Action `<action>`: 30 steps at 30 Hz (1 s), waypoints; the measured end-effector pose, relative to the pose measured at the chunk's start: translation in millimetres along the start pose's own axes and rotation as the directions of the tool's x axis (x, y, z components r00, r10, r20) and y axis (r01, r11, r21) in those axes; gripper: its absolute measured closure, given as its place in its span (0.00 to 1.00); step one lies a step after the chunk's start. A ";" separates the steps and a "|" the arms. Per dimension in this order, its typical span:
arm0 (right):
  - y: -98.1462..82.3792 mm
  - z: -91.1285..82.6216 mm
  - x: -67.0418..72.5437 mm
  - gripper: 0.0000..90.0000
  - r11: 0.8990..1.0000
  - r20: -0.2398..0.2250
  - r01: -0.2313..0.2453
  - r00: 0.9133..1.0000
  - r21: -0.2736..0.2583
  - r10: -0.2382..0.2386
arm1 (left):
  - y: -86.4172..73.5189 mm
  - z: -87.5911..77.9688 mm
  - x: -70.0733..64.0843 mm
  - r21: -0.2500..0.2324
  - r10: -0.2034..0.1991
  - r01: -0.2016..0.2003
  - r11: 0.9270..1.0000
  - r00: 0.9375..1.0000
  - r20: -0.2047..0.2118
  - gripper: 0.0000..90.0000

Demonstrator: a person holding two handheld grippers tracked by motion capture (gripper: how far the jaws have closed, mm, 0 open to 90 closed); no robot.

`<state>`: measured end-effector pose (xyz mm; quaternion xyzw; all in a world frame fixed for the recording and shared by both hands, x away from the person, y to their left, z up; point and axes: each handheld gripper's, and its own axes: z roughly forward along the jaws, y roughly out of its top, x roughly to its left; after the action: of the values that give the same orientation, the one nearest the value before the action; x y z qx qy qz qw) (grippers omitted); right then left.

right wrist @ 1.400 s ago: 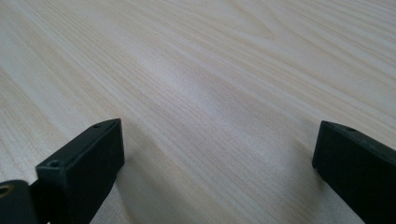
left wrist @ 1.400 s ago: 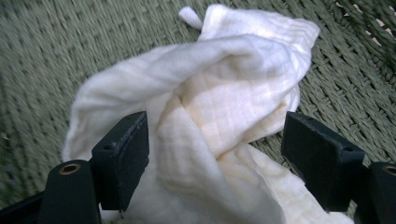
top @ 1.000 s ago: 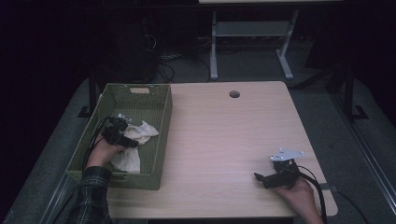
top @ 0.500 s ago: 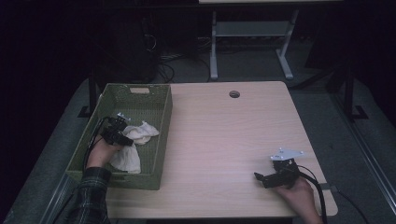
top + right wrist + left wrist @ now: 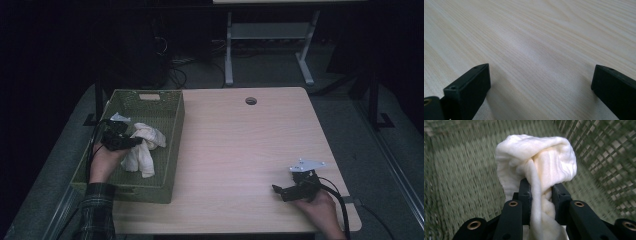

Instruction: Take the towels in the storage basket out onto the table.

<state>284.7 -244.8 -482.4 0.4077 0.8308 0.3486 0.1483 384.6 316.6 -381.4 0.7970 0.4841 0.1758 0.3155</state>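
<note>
Dark floor and desk legs lie beyond the pale wooden table (image 5: 240, 145), where a green woven basket (image 5: 172, 107) stands at its left edge. Inside it, the left gripper (image 5: 541, 191) has just closed on a bunched white cloth (image 5: 536, 160), so the pickup looks done and carrying it out remains; the right gripper (image 5: 540, 87) rests on the bare table, jaws wide apart

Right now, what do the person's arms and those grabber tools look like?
Each hand holds a black tool. The left gripper has two blocky black fingers with brass-ringed holes behind them. The right gripper carries a grey three-cornered plate on top and trails a black cable. The left arm wears a dark plaid sleeve.
</note>
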 end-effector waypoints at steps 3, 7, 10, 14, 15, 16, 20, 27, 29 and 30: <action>0.0 0.0 0.0 0.02 1.000 0.000 0.000 1.000 0.000 0.000 | 3.1 -8.5 -3.7 -0.066 -0.009 0.010 0.998 1.000 0.021 0.81; 0.0 0.0 0.0 0.02 1.000 0.000 0.000 1.000 0.000 0.000 | 9.8 -19.9 -5.9 -0.139 -0.016 0.024 0.990 0.998 0.057 0.81; 0.0 0.0 0.0 0.02 1.000 0.000 0.000 1.000 0.000 0.000 | 12.7 -29.7 -11.6 -0.185 -0.013 0.029 0.982 0.996 0.086 0.81; 0.0 0.0 -0.2 0.02 1.000 0.001 0.003 1.000 -0.001 -0.003 | 15.9 -36.3 -16.2 -0.207 -0.011 0.032 0.978 0.995 0.101 0.80; 0.1 0.1 0.0 0.02 1.000 0.001 0.000 1.000 -0.003 0.000 | 17.0 -38.5 -17.2 -0.215 -0.005 0.028 0.976 0.995 0.104 0.80; 0.0 0.1 -0.3 0.02 1.000 0.001 0.004 1.000 -0.002 -0.004 | 18.2 -40.7 -17.5 -0.216 0.001 0.022 0.976 0.994 0.108 0.80; 0.0 0.2 -0.4 0.02 1.000 0.001 0.005 1.000 -0.003 -0.005 | 22.8 -48.6 -18.0 -0.252 0.006 0.029 0.967 0.991 0.134 0.80; 0.0 0.2 -0.5 0.02 1.000 0.000 0.006 1.000 -0.003 -0.006 | 31.4 -62.5 -23.0 -0.293 0.022 0.028 0.956 0.986 0.167 0.80; 0.0 0.2 -0.4 0.02 1.000 0.000 0.006 1.000 -0.003 -0.006 | 34.8 -66.2 -27.0 -0.307 0.026 0.031 0.951 0.984 0.179 0.80; 0.0 0.2 -0.5 0.02 1.000 0.000 0.006 1.000 -0.003 -0.006 | 36.8 -68.1 -29.3 -0.309 0.034 0.025 0.951 0.983 0.181 0.80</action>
<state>285.1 -245.1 -482.6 0.4049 0.8315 0.3494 0.1502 355.2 301.2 -305.6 0.7514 0.4175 0.1759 0.4797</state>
